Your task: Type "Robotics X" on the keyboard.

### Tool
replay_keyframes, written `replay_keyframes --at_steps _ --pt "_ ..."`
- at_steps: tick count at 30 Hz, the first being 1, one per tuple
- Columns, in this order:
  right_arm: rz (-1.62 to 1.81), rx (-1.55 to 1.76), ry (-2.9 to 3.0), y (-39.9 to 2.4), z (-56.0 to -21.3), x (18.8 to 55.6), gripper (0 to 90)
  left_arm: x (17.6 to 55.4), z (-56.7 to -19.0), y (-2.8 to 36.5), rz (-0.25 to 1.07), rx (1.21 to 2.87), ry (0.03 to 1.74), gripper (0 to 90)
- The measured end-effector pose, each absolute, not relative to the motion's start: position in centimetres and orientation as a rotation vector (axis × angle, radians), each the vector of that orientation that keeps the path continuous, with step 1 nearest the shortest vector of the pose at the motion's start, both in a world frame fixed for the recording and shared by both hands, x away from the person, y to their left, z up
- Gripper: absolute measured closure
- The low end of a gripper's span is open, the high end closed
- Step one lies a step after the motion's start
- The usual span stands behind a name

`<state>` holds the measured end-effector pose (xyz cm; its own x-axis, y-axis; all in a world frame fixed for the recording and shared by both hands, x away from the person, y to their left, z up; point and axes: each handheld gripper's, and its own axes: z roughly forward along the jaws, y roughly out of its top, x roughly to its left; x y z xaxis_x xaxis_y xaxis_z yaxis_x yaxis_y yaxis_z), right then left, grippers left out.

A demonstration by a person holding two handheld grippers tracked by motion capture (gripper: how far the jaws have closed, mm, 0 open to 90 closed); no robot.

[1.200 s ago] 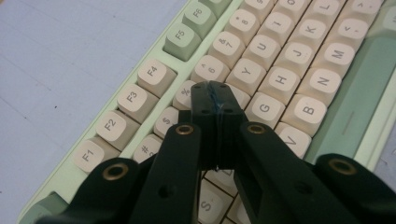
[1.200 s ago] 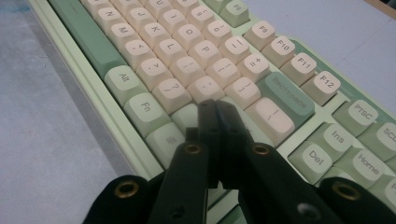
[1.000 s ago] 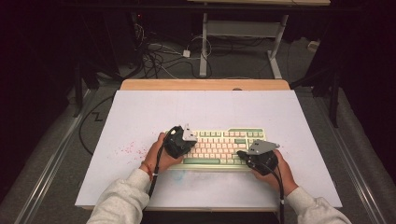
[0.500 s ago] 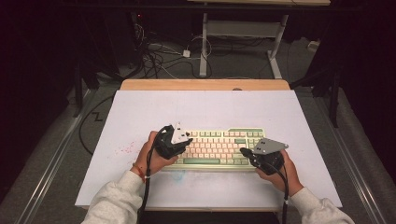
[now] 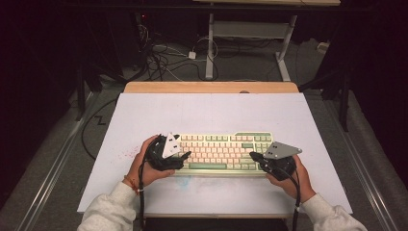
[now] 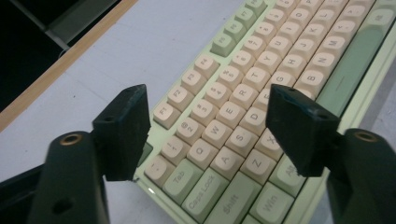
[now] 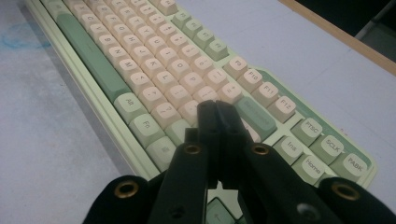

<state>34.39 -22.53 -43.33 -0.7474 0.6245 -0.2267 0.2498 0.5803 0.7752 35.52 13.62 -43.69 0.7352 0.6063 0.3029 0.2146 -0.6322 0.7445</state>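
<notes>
Two grippers flank our pale-green keyboard with cream keycaps (image 5: 221, 151), lying mid-near on the white tabletop (image 5: 211, 115). Left gripper (image 6: 208, 126) slid leftward, jaws just spread wide w/ nothing between; right gripper (image 7: 217, 116) stays pinched shut over Enter area. We're likely re-setting for next press.

keyboard (image 5: 221, 151) | pale green case, cream keycaps, darker green space bar and modifier keys | lay flat, keys up, long side running left to right | sat on the white table top (image 5: 211, 113), toward the person's edge, roughly centred | all keycaps that could be seen were in place
</notes>
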Motion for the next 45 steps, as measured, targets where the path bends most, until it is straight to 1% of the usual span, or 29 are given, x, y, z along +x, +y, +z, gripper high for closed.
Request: replay_keyframes --at_steps 2,5,15,19,26,45 --pt "1.036 0.7 2.328 -22.6 -43.3 34.4 90.0 35.1 -43.9 14.1 0.718 2.209 0.617 25.1" --pt "1.034 0.7 2.328 -22.6 -43.3 34.4 90.0 34.5 -44.2 14.7 0.734 2.201 0.629 22.0" --pt "1.036 0.695 2.329 -22.2 -43.1 34.6 90.0 32.6 -45.6 16.6 0.734 2.224 0.668 18.5" --pt "1.036 0.698 2.331 -21.8 -43.0 35.1 90.0 32.2 -46.4 17.1 0.734 2.261 0.679 18.5" --pt "1.027 0.696 2.349 -20.8 -43.1 36.1 90.0 31.5 -46.8 17.9 0.731 2.255 0.704 18.5" --pt "0.99 0.656 2.43 -15.6 -44.0 38.9 90.0 30.8 -47.2 19.0 0.728 2.267 0.724 18.5"
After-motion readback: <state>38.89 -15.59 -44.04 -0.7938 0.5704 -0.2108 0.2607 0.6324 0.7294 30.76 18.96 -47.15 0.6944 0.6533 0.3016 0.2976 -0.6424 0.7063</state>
